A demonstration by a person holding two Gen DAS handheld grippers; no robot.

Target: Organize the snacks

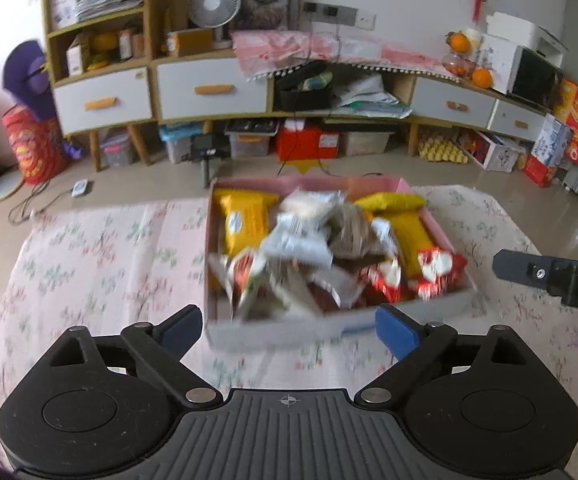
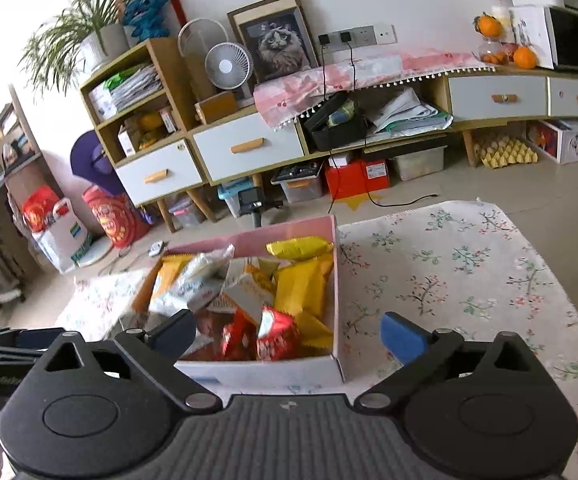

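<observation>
Snacks [image 1: 313, 248] lie heaped in the box [image 1: 329, 332] on the bench [image 1: 89, 264], at 12 o'clock from both tools. Left tool [image 1: 289, 326] and right tool [image 2: 289, 332] are released, empty. Step: between picks; next, choose one packet and close on it.

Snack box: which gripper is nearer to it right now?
Close call, probably right. The right gripper is open, with its left fingertip overlapping the snack box. The left gripper is open just short of the box's near wall, nothing between the fingers.
</observation>
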